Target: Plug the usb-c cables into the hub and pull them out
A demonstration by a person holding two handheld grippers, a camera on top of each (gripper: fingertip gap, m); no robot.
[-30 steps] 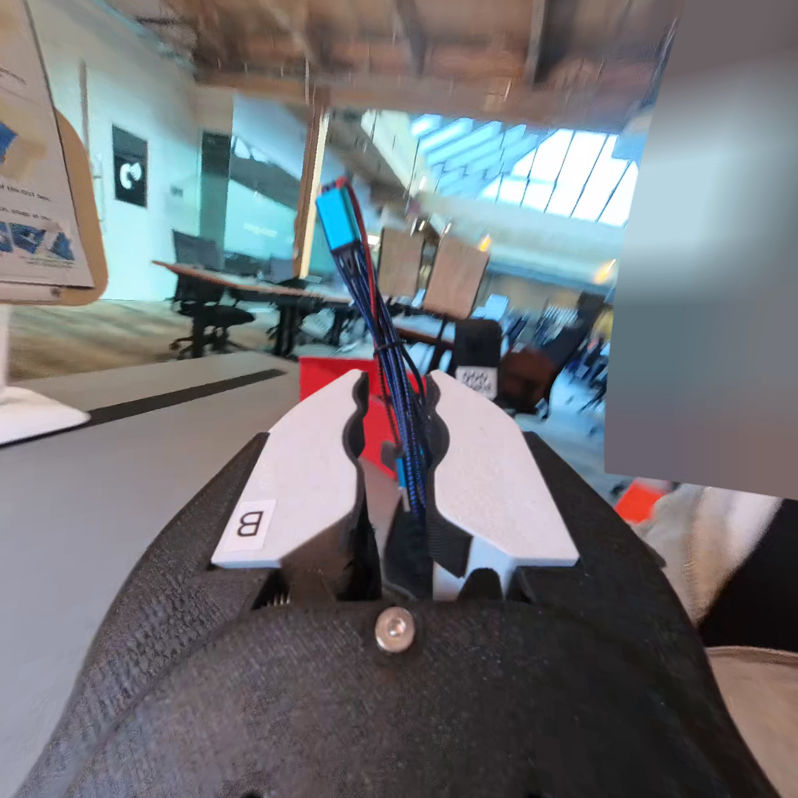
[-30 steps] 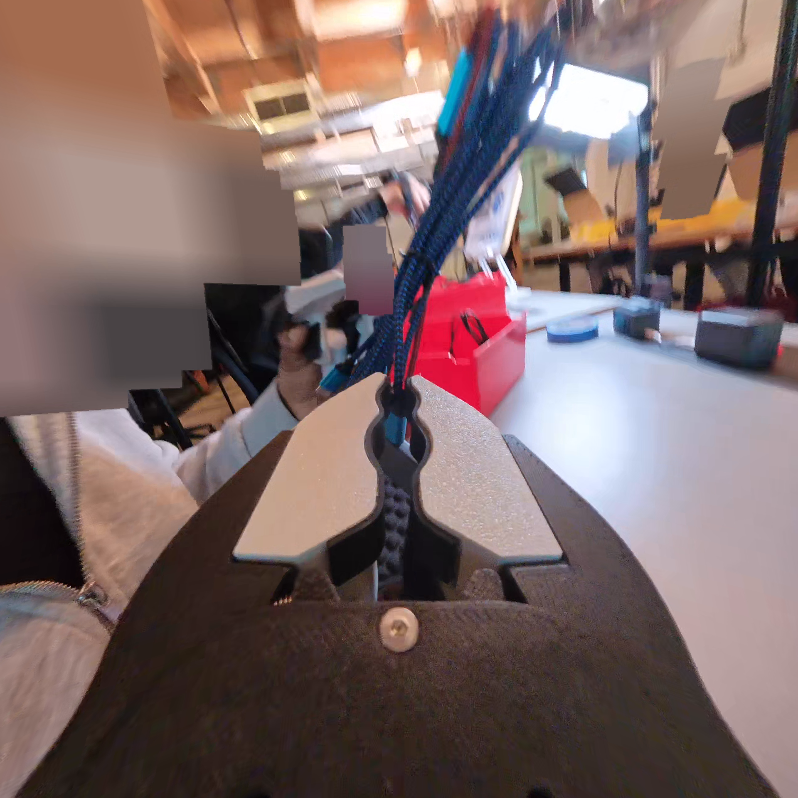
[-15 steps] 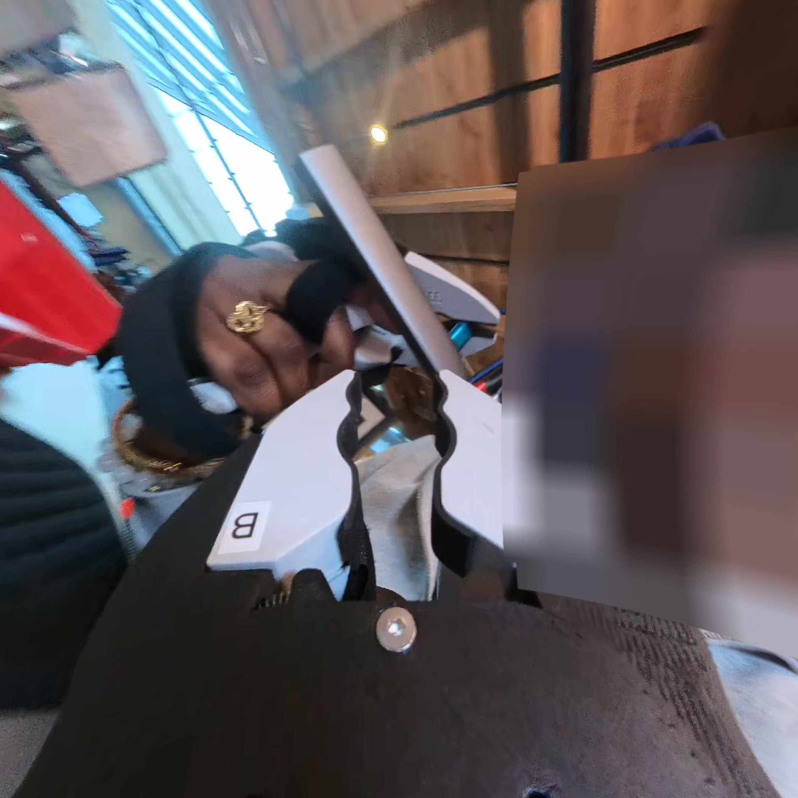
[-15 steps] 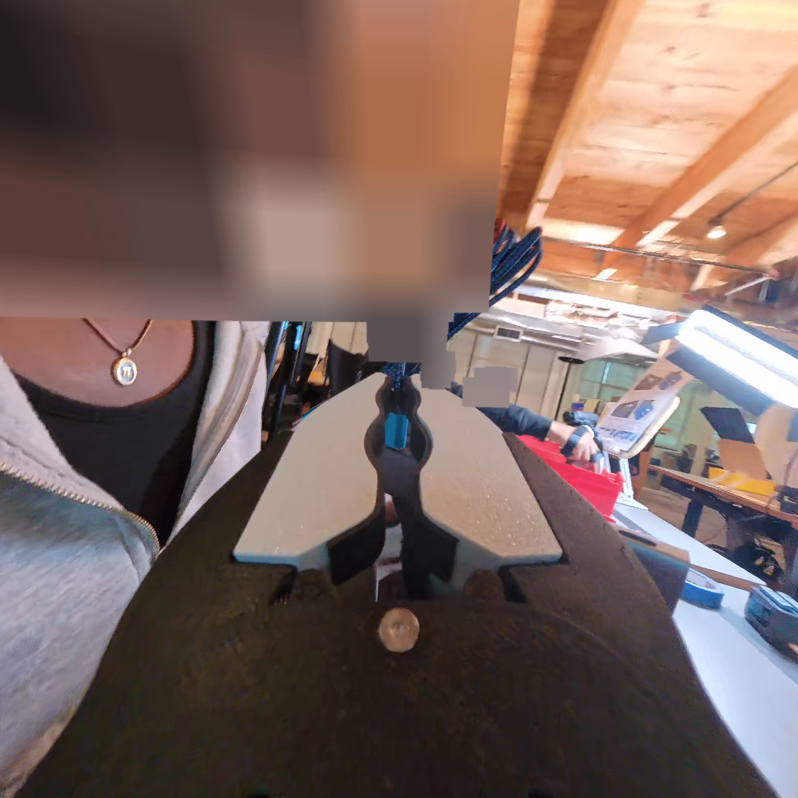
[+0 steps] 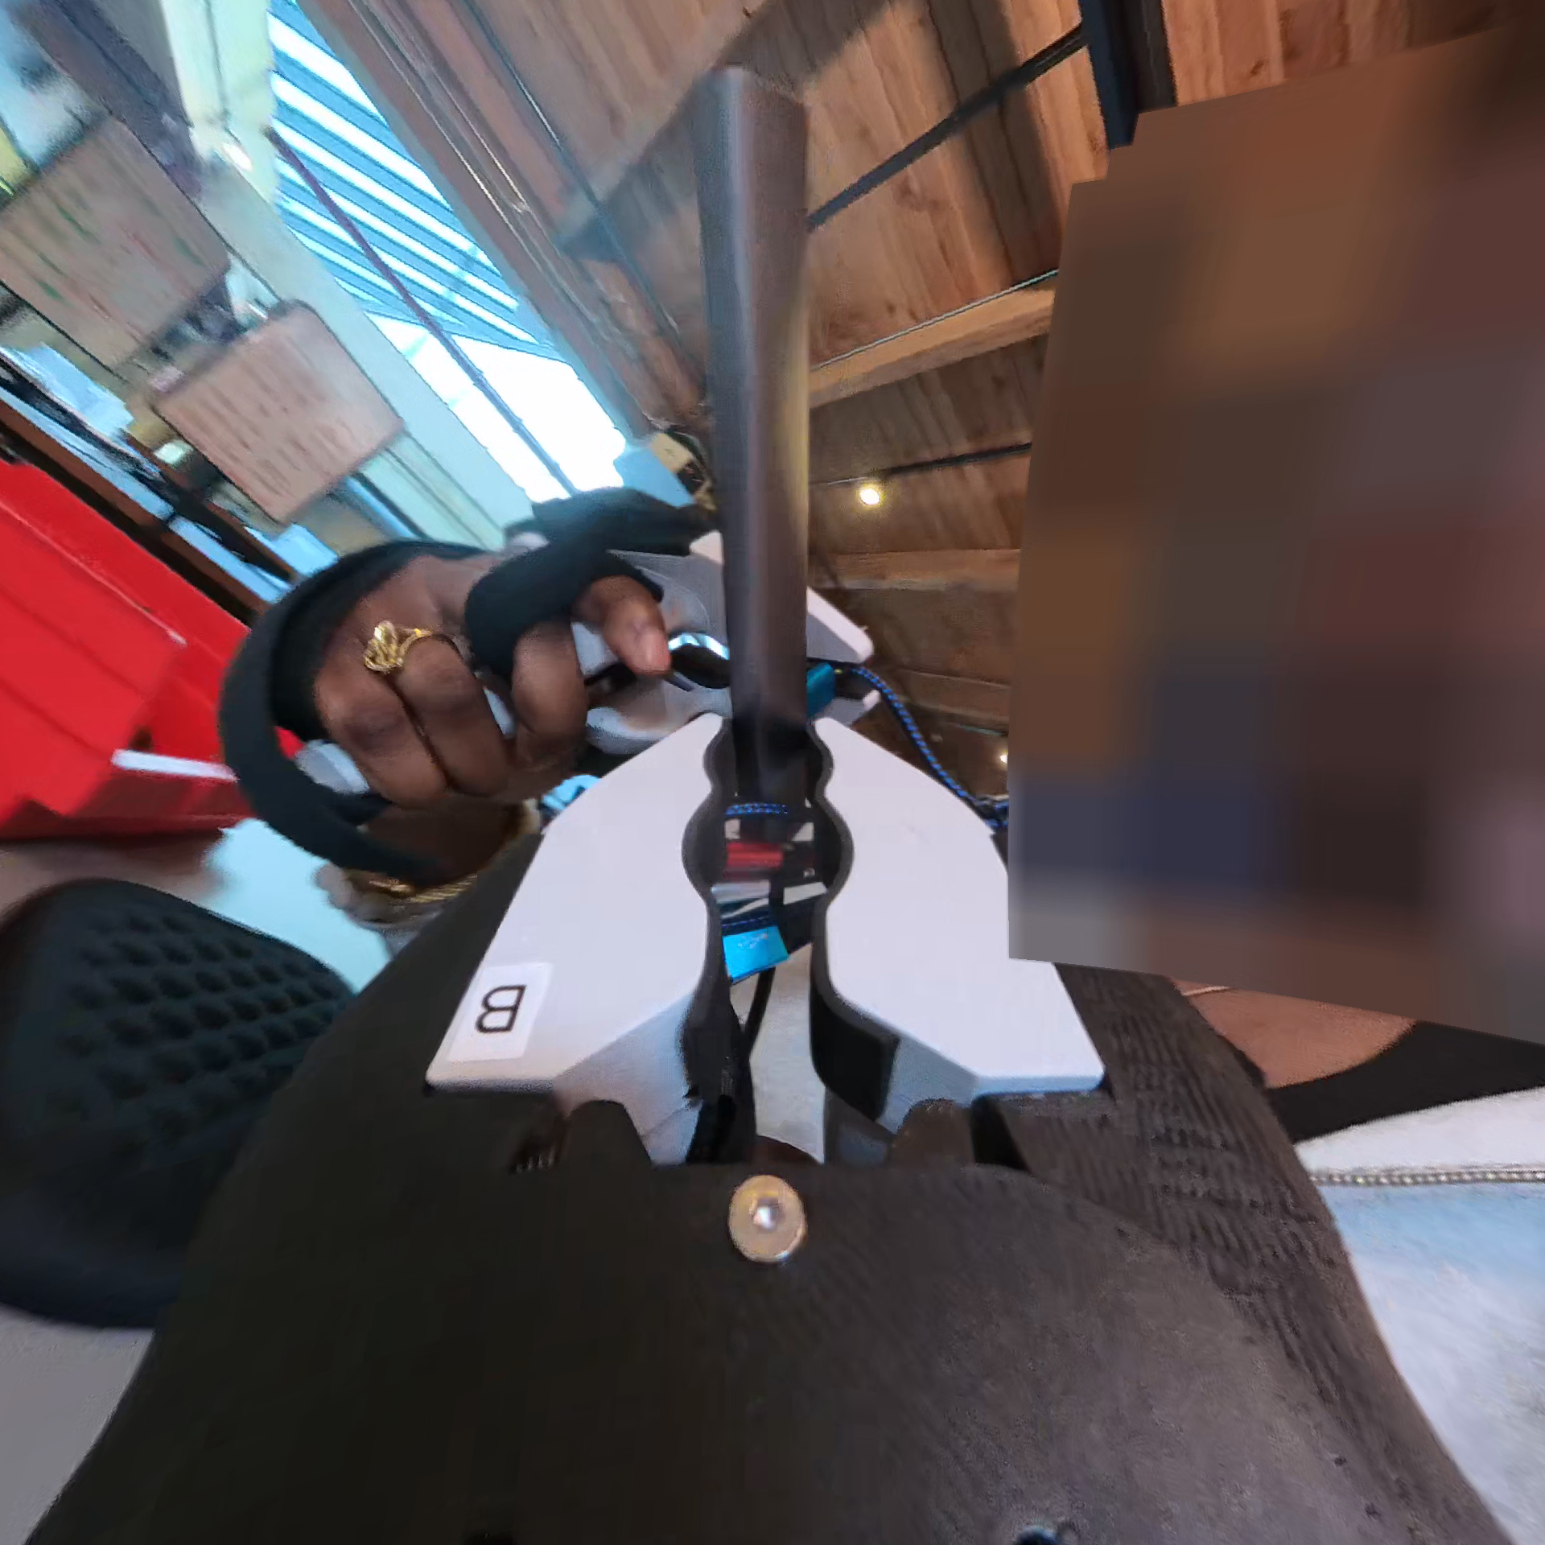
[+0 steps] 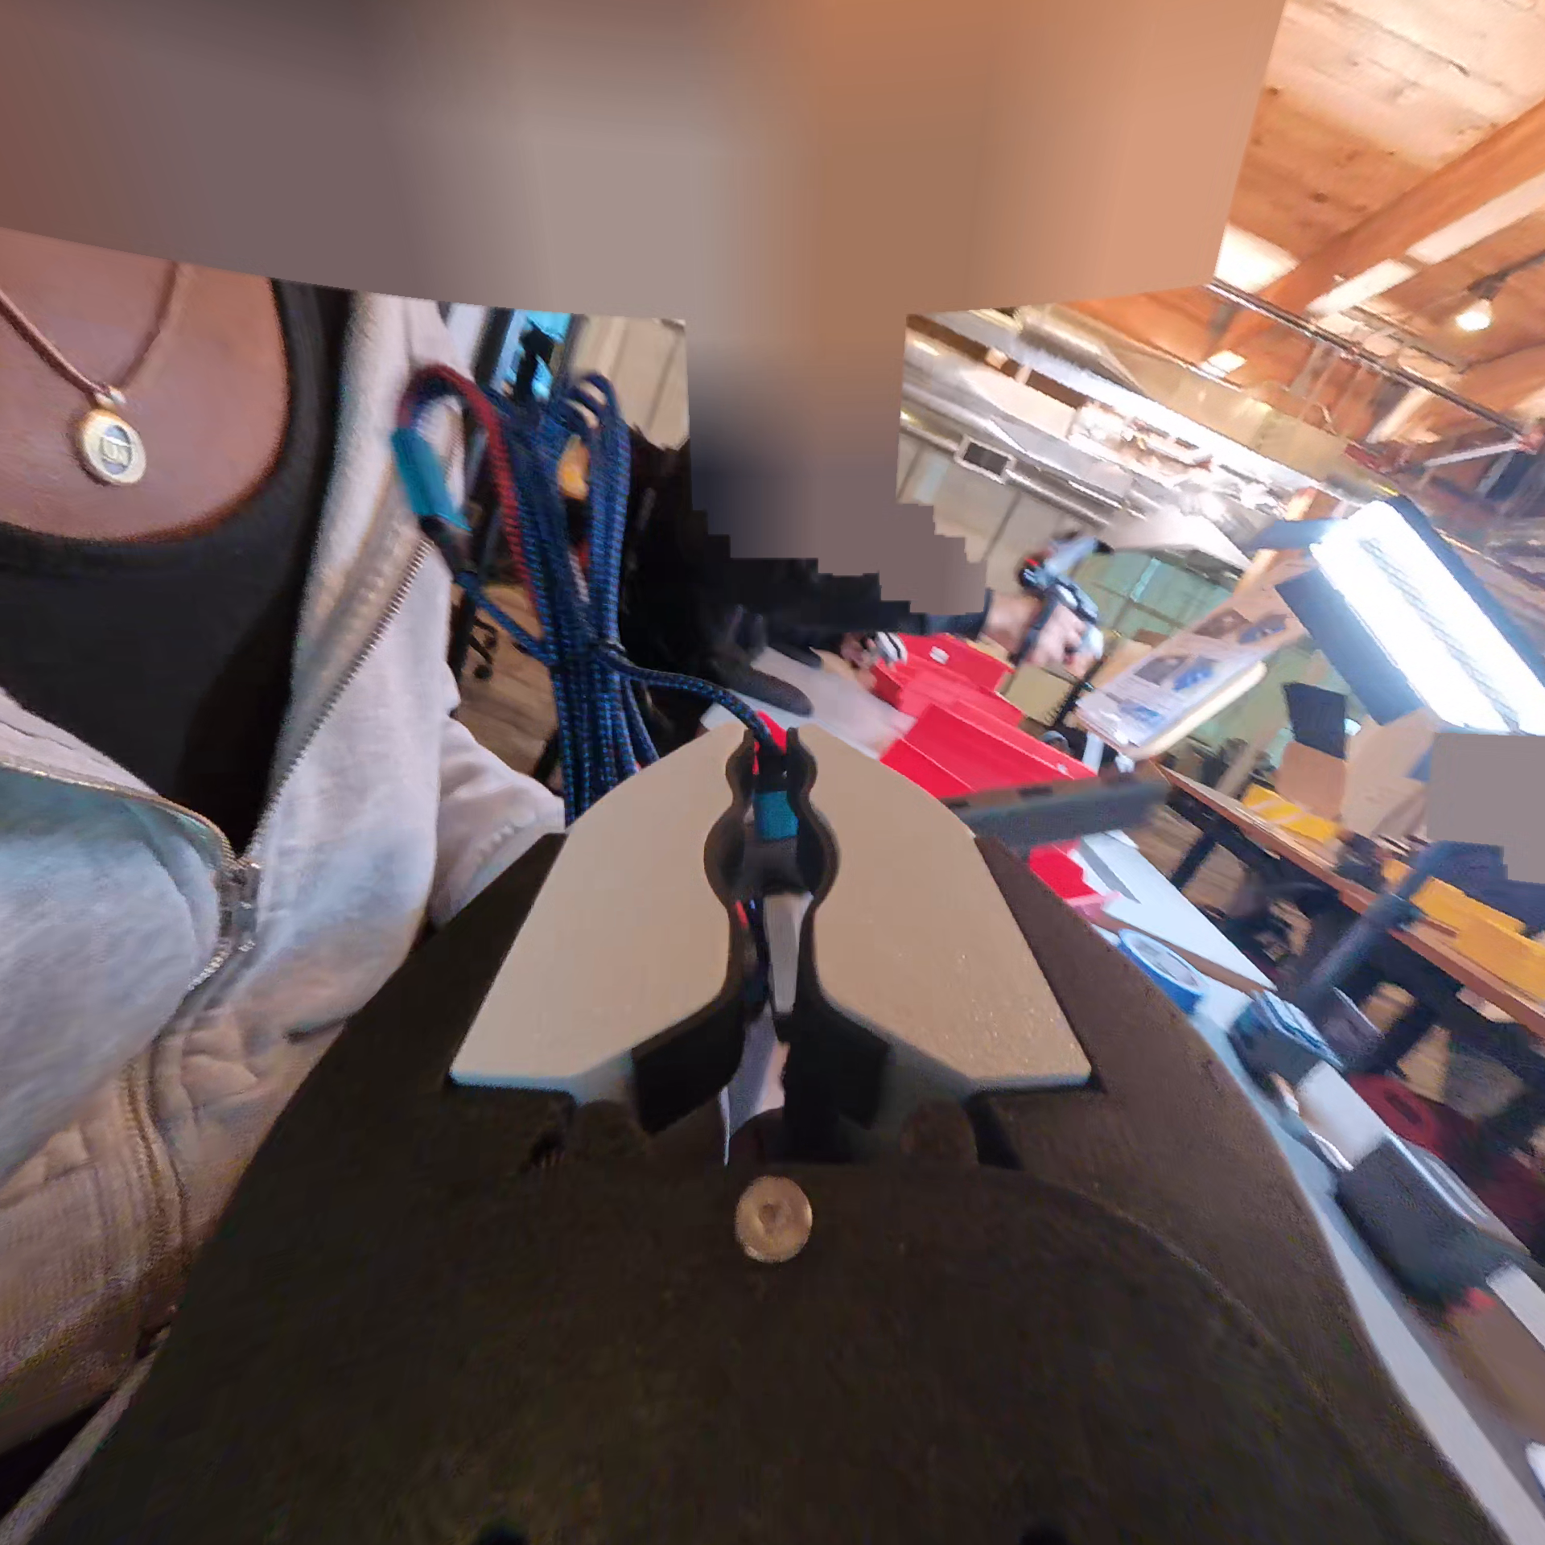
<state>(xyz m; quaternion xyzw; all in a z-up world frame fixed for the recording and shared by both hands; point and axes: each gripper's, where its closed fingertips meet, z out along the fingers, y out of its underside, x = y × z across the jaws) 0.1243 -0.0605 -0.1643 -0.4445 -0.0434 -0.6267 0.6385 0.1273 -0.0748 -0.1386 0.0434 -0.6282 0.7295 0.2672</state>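
Observation:
My left gripper (image 5: 765, 736) is shut on the hub (image 5: 757, 401), a dark flat bar that stands up from the fingertips, seen edge-on. A blue plug (image 5: 752, 949) and red cable parts sit lower between its fingers. My right gripper (image 6: 773, 740) is shut on the blue plug (image 6: 773, 811) of a usb-c cable. The blue braided cable bundle (image 6: 585, 602) hangs up and to the left, with a second blue plug (image 6: 426, 485) at its end. The hub also shows in the right wrist view (image 6: 1062, 807), just right of the fingertips. In the left wrist view a hand (image 5: 435, 694) holds the right gripper close behind the hub.
Red bins (image 6: 961, 736) stand on the white table (image 6: 1170, 911) to the right, with a blue tape roll (image 6: 1162, 974) and dark boxes (image 6: 1279, 1037) nearer. A red bin (image 5: 75, 669) is at left. The person's grey zip jacket (image 6: 167, 836) is close on the left.
The left gripper held the cable bundle a second ago; now it grips the hub, which has gone from tilted to upright. Both views have swung up towards the person.

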